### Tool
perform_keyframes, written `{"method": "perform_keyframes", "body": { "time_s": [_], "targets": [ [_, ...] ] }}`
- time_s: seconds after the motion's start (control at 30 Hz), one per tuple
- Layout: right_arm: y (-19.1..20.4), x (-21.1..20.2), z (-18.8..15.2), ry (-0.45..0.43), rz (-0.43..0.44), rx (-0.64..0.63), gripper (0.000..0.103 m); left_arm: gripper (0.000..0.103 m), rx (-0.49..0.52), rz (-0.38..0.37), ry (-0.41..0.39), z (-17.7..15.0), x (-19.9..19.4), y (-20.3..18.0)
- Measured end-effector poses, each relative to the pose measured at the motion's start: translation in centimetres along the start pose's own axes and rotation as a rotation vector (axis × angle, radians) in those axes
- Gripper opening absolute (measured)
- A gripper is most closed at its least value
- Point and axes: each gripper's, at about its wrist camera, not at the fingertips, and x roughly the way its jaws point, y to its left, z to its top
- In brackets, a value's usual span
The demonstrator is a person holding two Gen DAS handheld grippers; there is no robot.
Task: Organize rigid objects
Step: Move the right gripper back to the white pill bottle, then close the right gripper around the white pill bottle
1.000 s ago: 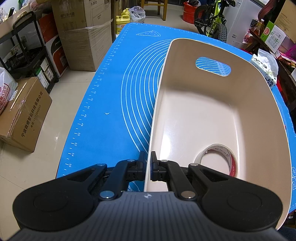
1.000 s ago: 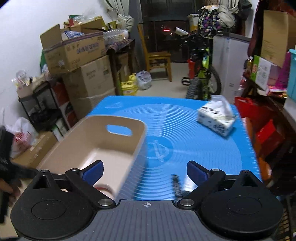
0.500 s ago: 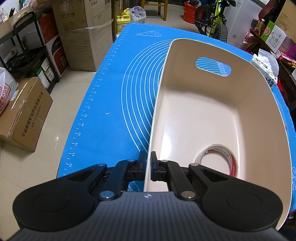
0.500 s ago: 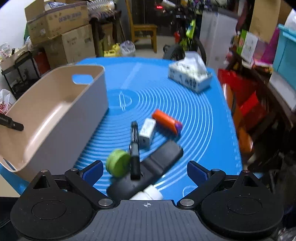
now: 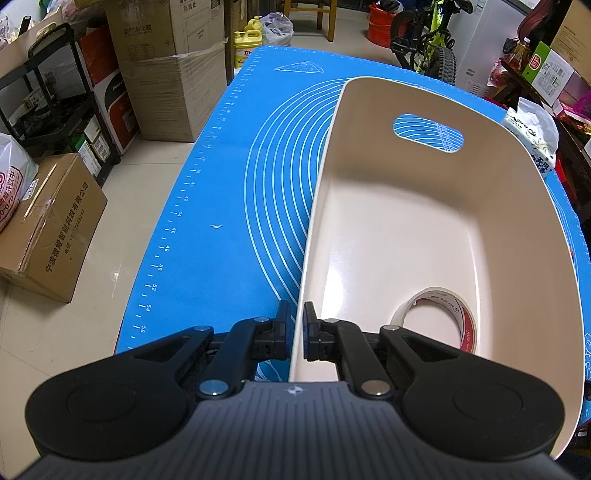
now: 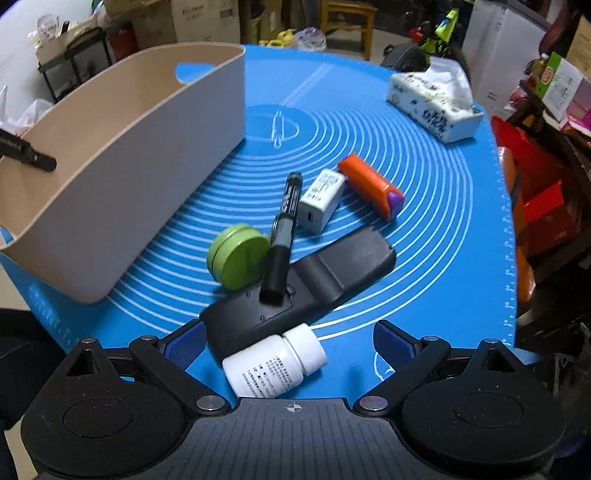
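The bin's [image 5: 436, 236] near wall is pinched by the left gripper [image 5: 294, 328] at lower centre, while the right gripper [image 6: 290, 341] is spread wide over the bottle [image 6: 273, 363].

Pale tiled floor [image 5: 122, 206] beside the table's left edge; stacked cardboard boxes [image 5: 173, 70] and a black shelf rack [image 5: 55, 107] at left; wooden chair [image 6: 347, 22] and green bicycle [image 5: 428, 33] beyond the far edge.

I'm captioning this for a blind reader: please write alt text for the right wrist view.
The open right tool hovers over a white bottle lying on a blue mat. Beyond lie a black remote, marker, green tin, white charger and orange case; a beige bin stands left.
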Motion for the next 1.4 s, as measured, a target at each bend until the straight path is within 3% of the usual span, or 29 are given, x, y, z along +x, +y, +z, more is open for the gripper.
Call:
{"method": "perform_keyframes", "body": {
  "time_s": [0.5, 0.87, 1.0, 1.2, 1.4],
  "targets": [
    [0.5, 3.9, -0.9, 0.104, 0.050, -0.057, 0.096, 0.009, 0.000, 0.000, 0.000, 0.0, 0.0, 0.0],
    [0.7, 3.6, -1.2, 0.083, 0.071, -0.190, 0.092, 0.009, 0.000, -0.002, 0.000, 0.0, 0.0, 0.1],
    [0.9, 3.3, -1.4, 0.058, 0.083, -0.218, 0.084, 0.009, 0.000, -0.001, 0.000, 0.0, 0.0, 0.1],
    [1.0, 2.7, -1.5, 0.060, 0.113, -0.196, 0.070, 0.009, -0.001, -0.002, 0.000, 0.0, 0.0, 0.1],
    [0.6, 1.2, -1.2, 0.007, 0.107, -0.136, 0.070, 0.009, -0.001, -0.004, 0.000, 0.1, 0.0, 0.1]
  ]
}}
